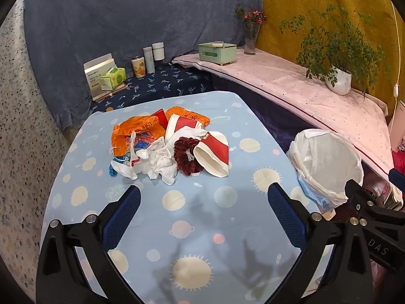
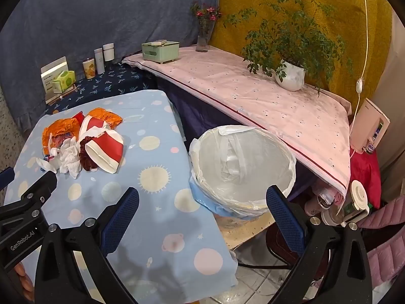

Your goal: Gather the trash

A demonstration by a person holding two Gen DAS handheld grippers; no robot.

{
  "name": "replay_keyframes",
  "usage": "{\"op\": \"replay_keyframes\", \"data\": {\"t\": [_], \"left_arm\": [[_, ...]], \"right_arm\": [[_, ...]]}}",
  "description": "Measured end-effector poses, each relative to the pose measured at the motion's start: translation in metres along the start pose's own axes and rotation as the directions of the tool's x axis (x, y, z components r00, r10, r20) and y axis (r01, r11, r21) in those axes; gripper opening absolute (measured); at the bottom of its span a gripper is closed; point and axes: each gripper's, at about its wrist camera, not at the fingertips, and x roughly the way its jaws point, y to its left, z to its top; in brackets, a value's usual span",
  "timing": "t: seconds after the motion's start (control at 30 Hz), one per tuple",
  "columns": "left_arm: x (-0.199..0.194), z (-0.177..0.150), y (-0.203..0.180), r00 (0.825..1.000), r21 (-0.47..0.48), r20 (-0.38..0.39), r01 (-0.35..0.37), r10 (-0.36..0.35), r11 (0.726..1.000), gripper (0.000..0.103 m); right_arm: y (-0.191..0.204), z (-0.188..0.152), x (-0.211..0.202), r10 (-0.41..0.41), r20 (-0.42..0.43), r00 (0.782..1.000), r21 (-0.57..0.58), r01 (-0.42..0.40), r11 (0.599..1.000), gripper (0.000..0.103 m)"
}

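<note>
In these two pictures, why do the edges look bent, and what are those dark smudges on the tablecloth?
Both views: fisheye lenses bow the shelf edge and blacken the corners. Left wrist view: the smudges are soft shadows ahead of the open tongs; the image looks slightly soft overall.

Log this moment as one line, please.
left gripper: open, empty | right gripper: open, empty | trash pile: on table, untouched | bin: lined, beside table

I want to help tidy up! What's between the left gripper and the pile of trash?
Nothing but bare tablecloth, as the left wrist view shows. The open left hand-held gripper points at the trash pile, which lies just ahead.
</note>
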Motion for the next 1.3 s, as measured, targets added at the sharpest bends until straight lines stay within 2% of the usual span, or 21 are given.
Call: {"op": "replay_keyframes", "data": {"t": [1.2,1.3], "left_arm": [[0.0024,-0.0021,-0.0019,1.0,0.002,-0.009,0.009,-0.009,1.0,0.096],[0.0022,-0.0018,-0.0023,1.0,0.009,-0.012,0.011,-0.011,1.0,0.096]], "right_arm": [[0.0024,0.0007,-0.001,-0.004,0.004,1.0,0.003,0.004,1.0,0.096],[-0.0066,0.0039,-0.0006,-0.007,0.005,1.0,0.003,0.007,1.0,0.096]]}}
